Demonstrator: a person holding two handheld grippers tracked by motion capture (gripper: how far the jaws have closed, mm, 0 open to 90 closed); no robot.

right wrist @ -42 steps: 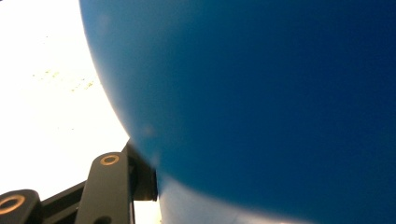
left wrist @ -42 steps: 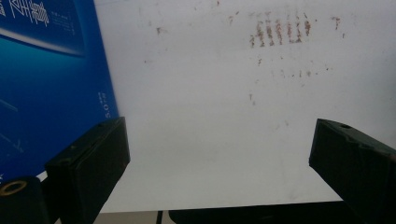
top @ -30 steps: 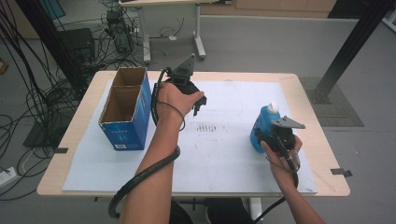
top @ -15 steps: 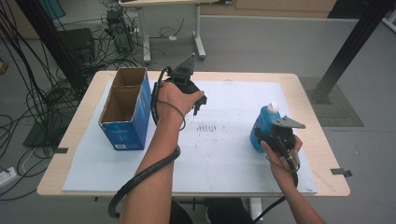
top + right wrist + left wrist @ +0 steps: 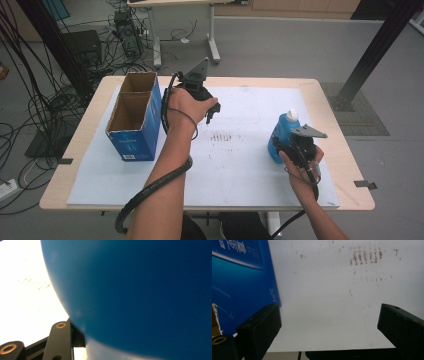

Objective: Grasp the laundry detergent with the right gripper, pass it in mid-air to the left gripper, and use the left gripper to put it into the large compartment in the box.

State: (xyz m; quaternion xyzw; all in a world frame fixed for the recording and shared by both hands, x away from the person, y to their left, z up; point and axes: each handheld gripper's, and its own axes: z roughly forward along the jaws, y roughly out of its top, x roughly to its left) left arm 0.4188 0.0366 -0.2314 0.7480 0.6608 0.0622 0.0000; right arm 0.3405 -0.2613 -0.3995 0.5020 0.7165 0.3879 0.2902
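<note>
A blue bottle [image 5: 279, 135] with a white cap stands upright at the right of the white mat [image 5: 235, 165]. My right gripper [image 5: 286, 148] is closed around its lower body from the near side. In the right gripper view the bottle's blue wall [image 5: 140, 295] sits close to the lens and hides the jaws. My left gripper [image 5: 212, 114] hovers over the mat's far middle, to the right of the blue cardboard box [image 5: 131, 131]. In its own view the left gripper [image 5: 329, 326] is wide open with nothing between the jaws, and the box [image 5: 239, 287] is at the left.
The box is open at the top with two compartments. Brown marks [image 5: 222, 136] stain the middle of the mat. The wooden table edge [image 5: 345, 145] runs close to the bottle on the right. Cables and equipment lie on the floor beyond the far left.
</note>
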